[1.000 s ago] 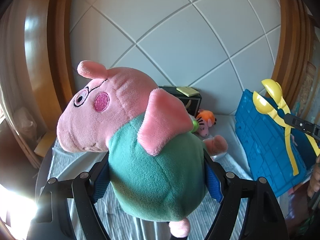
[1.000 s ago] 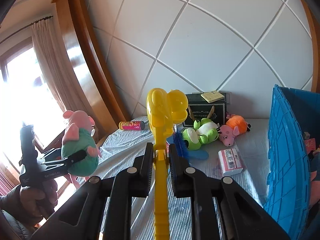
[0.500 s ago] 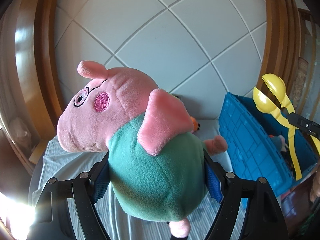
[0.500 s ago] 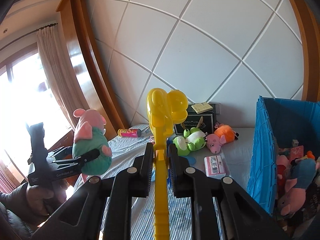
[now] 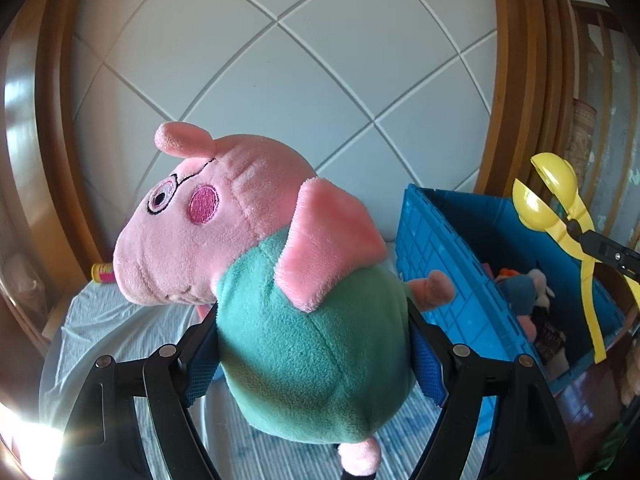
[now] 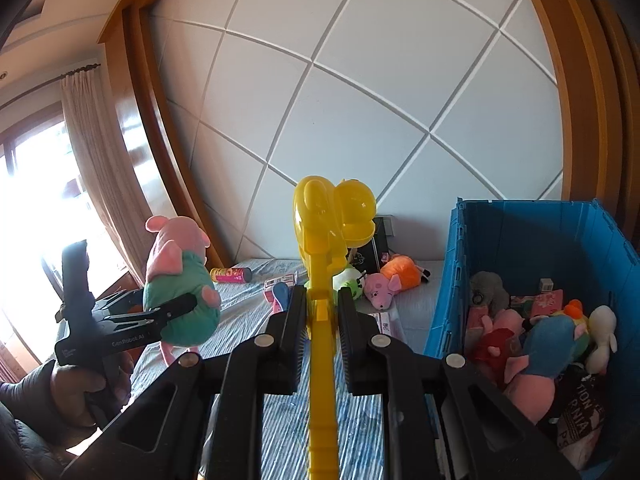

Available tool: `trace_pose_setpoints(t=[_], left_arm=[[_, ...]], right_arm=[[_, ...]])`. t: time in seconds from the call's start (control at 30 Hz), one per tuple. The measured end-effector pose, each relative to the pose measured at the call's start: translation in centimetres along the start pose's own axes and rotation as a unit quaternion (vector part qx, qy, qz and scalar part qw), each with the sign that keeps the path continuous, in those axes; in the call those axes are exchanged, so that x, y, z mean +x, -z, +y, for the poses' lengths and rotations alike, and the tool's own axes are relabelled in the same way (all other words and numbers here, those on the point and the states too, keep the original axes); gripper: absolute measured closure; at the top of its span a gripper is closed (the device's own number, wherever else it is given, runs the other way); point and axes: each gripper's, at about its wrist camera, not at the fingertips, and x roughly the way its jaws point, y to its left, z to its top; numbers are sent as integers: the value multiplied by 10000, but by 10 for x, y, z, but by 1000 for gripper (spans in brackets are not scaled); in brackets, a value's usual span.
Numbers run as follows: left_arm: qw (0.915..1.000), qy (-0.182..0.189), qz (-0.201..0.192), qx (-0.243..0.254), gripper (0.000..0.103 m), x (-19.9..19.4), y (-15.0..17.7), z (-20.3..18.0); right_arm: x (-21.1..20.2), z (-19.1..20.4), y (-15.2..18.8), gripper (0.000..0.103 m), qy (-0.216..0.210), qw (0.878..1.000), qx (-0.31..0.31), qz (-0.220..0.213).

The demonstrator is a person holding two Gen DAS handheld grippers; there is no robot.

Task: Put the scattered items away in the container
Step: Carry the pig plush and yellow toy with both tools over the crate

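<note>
My left tongs (image 5: 312,344) grip a pig (image 5: 280,272); my right tongs (image 6: 320,312) pinch a scoop (image 6: 324,264). Plush toys fill the crate (image 6: 440,312) at three o'clock.

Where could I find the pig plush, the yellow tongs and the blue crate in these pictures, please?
pig plush (image 5: 304,344), left wrist view, on its green belly.
yellow tongs (image 6: 320,360), right wrist view, on the handle.
blue crate (image 6: 524,236), right wrist view, on the inner back wall.
</note>
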Motion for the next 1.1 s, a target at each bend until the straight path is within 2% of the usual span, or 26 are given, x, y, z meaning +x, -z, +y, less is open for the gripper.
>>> trace_pose_setpoints(t=[0.43,0.8,1.1], left_arm=[[9961,608,46,631,22,23,-25,-117],[9850,1280,34,1153,22,53,-58,-203],[9729,1724,7,1544,22,74,-71,-268]], right_arm=[[-47,-80,17,88,469,9977,436,-203],[-69,-134,22,88,935,9922,775,-290],[-71,-176,3,88,1262,9879,845,-323]])
